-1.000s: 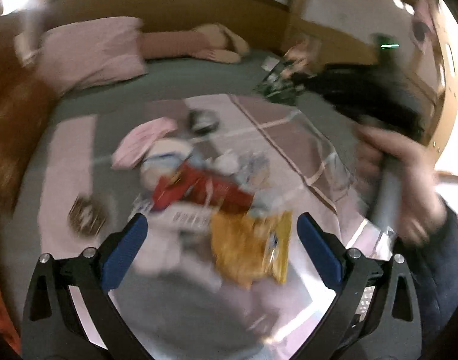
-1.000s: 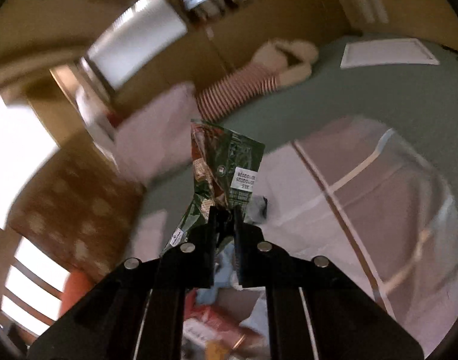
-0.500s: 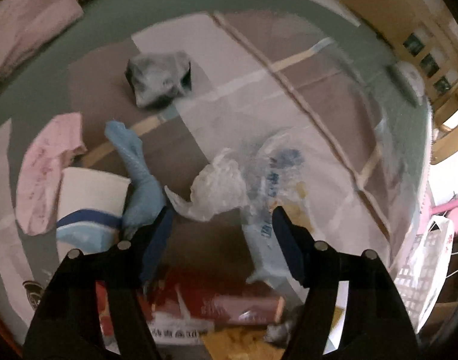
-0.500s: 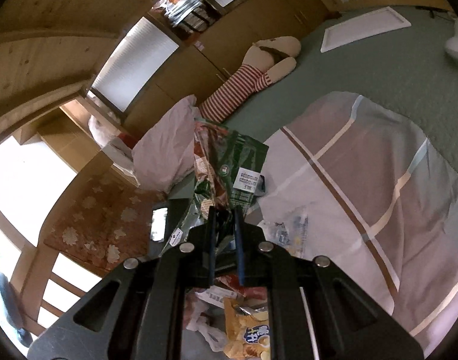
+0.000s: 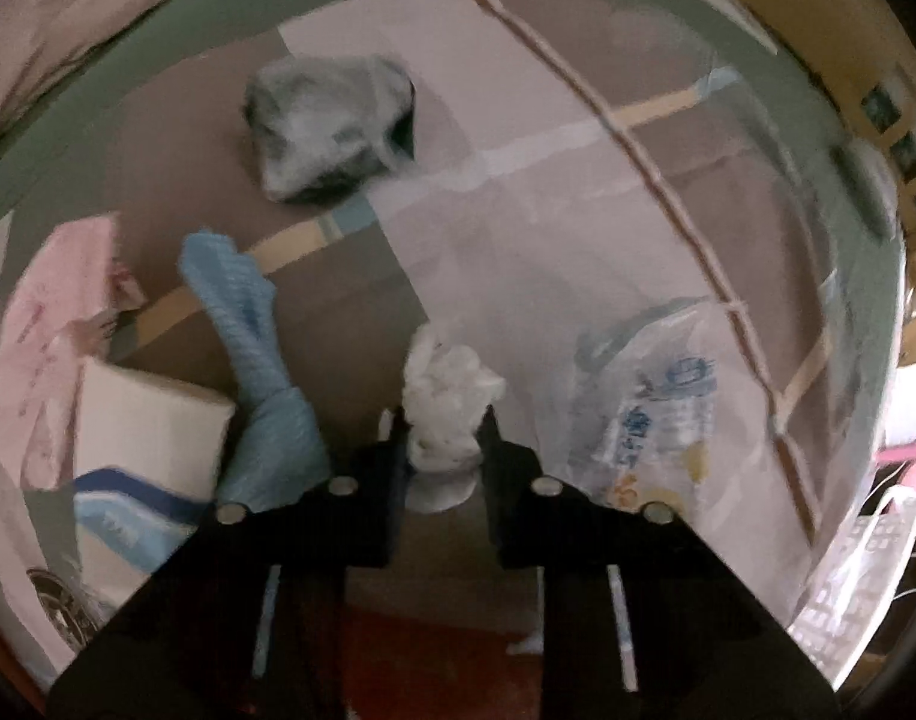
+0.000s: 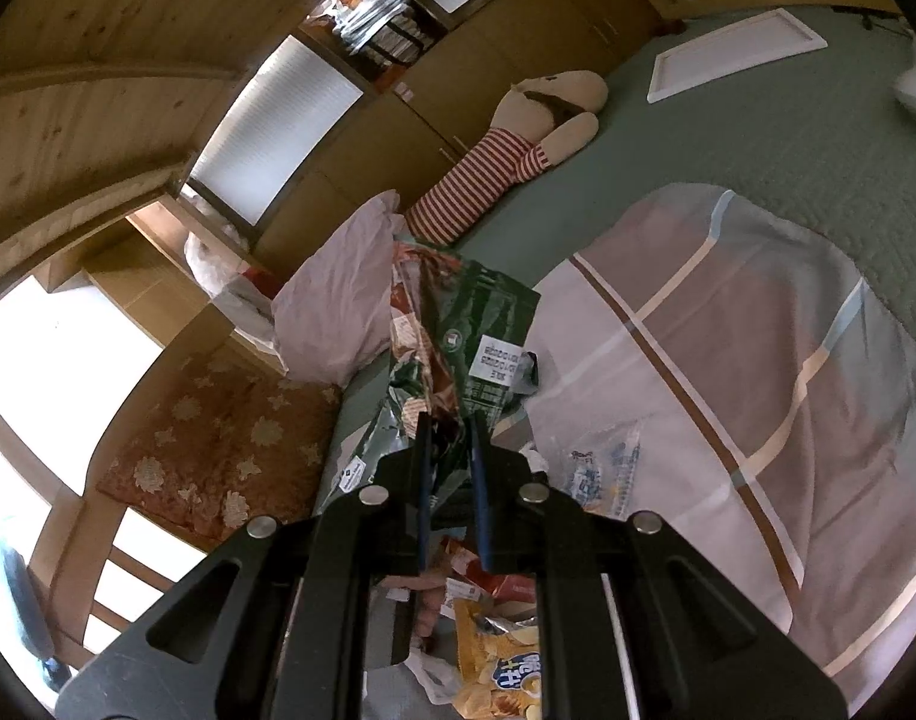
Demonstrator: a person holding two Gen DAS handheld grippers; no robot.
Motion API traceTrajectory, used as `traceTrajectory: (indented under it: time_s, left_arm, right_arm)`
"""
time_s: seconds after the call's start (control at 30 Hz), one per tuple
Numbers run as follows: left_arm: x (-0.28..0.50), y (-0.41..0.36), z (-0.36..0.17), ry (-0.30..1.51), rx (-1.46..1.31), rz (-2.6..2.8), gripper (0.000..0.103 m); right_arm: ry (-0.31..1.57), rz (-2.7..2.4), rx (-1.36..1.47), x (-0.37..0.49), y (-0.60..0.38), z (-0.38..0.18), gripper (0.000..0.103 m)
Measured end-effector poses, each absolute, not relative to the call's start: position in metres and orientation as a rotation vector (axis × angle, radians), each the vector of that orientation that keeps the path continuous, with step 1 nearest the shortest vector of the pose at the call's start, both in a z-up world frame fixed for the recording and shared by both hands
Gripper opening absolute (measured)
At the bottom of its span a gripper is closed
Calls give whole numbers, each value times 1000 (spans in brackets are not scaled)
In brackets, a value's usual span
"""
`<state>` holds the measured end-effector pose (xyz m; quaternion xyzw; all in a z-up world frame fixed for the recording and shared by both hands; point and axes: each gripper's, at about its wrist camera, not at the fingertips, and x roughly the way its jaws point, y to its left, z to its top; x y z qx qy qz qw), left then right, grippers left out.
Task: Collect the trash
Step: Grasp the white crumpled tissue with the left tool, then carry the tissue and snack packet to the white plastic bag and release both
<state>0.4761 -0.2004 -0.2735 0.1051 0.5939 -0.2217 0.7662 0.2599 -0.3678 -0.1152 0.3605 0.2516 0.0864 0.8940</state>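
Note:
In the left wrist view my left gripper [image 5: 443, 420] is shut on a crumpled white plastic wad [image 5: 449, 396] lying on the striped blanket [image 5: 517, 180]. A clear printed plastic bag [image 5: 649, 408] lies to its right. In the right wrist view my right gripper [image 6: 449, 420] is shut on a green and red snack wrapper [image 6: 458, 330] and holds it up above the bed. Below it lie a yellow chip bag [image 6: 499, 666] and a red wrapper [image 6: 487, 582].
Left wrist view: a blue sock [image 5: 248, 348], a grey cloth ball [image 5: 332, 126], a pink cloth [image 5: 50, 324], a white and blue paper cup [image 5: 140, 450], a white mesh basket [image 5: 859, 582] at the bed's right edge. Right wrist view: a pillow [image 6: 344, 294], a striped plush toy [image 6: 511, 144].
My left gripper has come down over the trash pile and closed from wide open onto the white plastic wad. My right gripper has kept its hold on the green wrapper, raised slightly.

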Motion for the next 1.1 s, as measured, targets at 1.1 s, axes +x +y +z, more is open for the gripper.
traceTrajectory:
  time_s: [1.1]
  left_arm:
    - [188,17,-134,716,-46,-302,22]
  right_arm:
    - [543,205,88,157,-198,-116,14]
